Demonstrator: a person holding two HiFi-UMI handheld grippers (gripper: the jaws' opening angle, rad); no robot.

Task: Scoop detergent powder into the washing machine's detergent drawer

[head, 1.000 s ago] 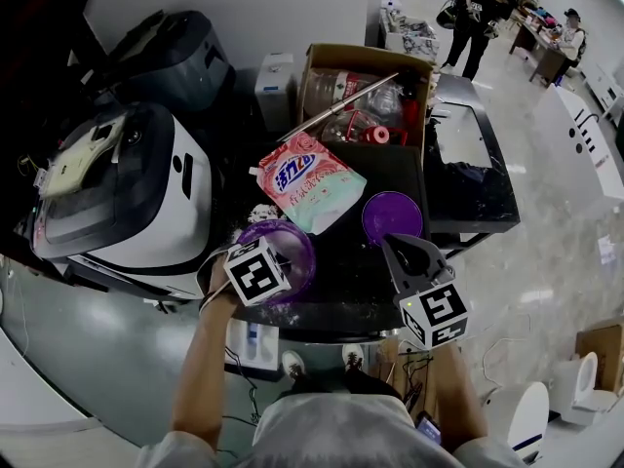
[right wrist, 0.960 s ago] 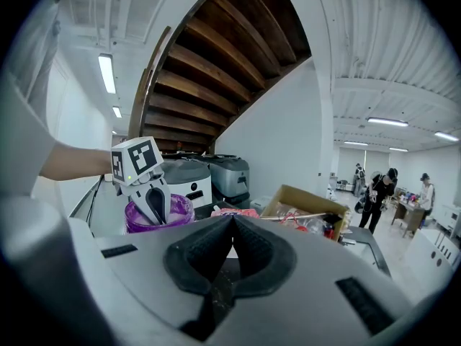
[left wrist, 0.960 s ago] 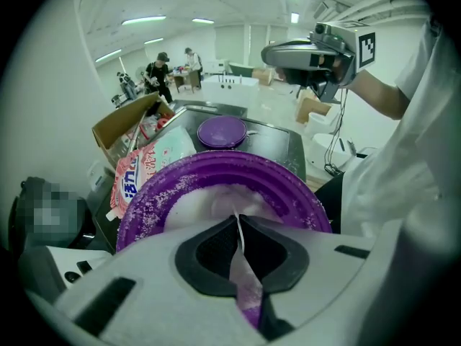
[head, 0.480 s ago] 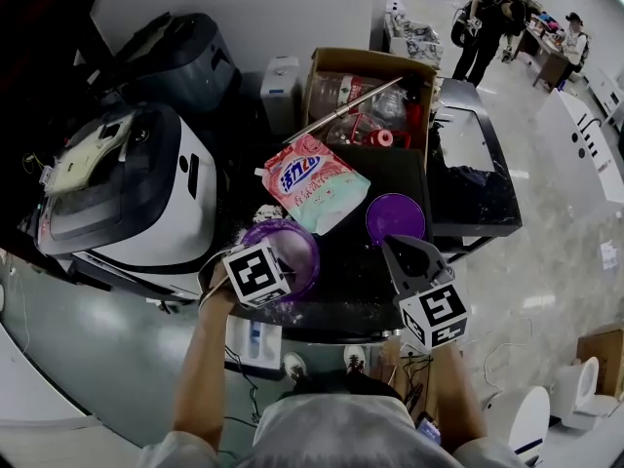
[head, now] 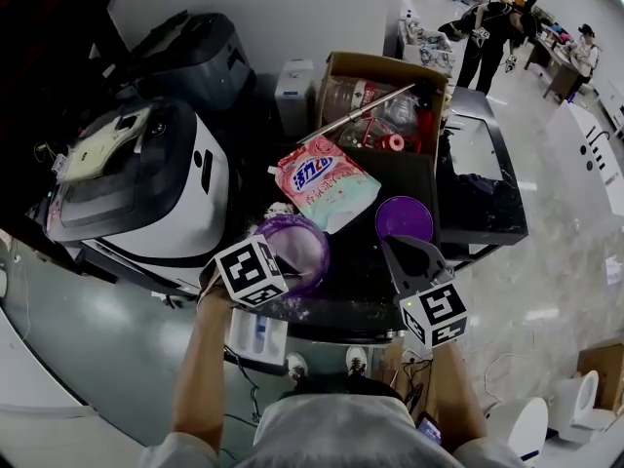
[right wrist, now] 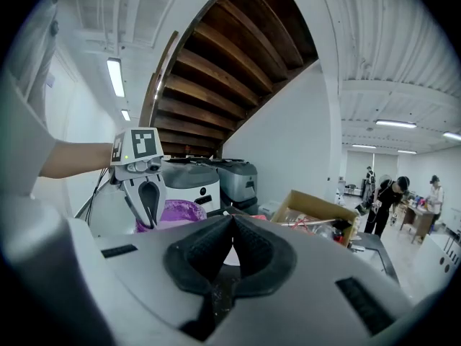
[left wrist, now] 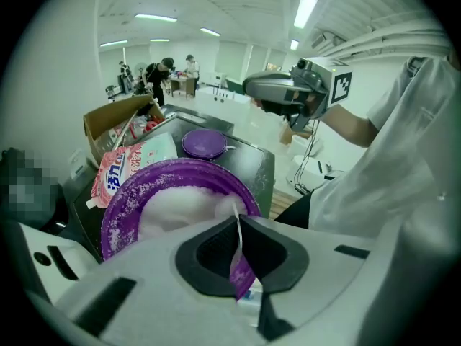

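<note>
Pinching the rim of a round purple plastic tub is the left gripper; at three o'clock, the right gripper has its jaws pressed together.

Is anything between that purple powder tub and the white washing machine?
Nothing visible. The purple tub, its rim pinched by the left gripper, is right beside the washing machine; the pink bag lies beyond it. I can't pick out the drawer.

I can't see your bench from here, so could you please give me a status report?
Left tool shut on purple tub rim, powder inside. Right tool shut, empty, near purple lid. Washing machine left of tub.
</note>
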